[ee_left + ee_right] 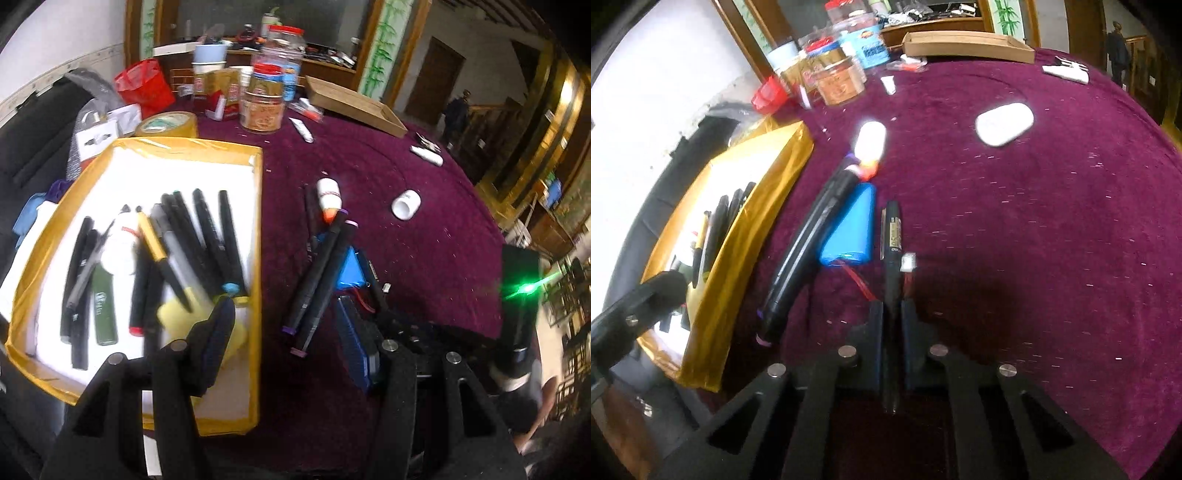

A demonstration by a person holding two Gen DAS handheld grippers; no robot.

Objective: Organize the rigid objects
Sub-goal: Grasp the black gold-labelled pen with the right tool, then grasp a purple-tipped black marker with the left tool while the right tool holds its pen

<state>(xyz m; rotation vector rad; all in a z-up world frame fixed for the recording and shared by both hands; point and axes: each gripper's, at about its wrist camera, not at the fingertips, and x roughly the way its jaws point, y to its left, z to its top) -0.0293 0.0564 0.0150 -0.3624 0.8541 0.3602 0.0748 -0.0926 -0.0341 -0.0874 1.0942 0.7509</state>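
Round table [1052, 229] under a maroon cloth, seen from two wrist cameras. At left, a shallow tray [236, 146] with yellow-taped walls and white floor, crowded with black pens [207, 236], a yellow-barrelled pen [155, 242], a green tube [103, 314] and a white bottle [120, 242]. Left gripper [291, 332] hanging wide open across the tray's right wall: one finger [218, 332] over the tray's near corner above a yellow sponge [236, 332], the other finger [354, 343] over the cloth, nothing held. On the cloth between those fingers, two black markers [317, 280] with purple ends lying side by side, touching a blue battery pack [347, 266] with red wires. Beyond the markers, a white bottle with an orange tip [328, 197], and a white cap [406, 203] well apart to the right. Right gripper [893, 314] closed on a black pen [892, 236], fingers [877, 325] pressed to both sides of the barrel, pen pointing away just beside the battery pack and low over the cloth; whether touching it, cannot tell. At the far edge, jars [262, 107], a tape roll [166, 123], a red bag [144, 85] and a flat cardboard box [354, 105].
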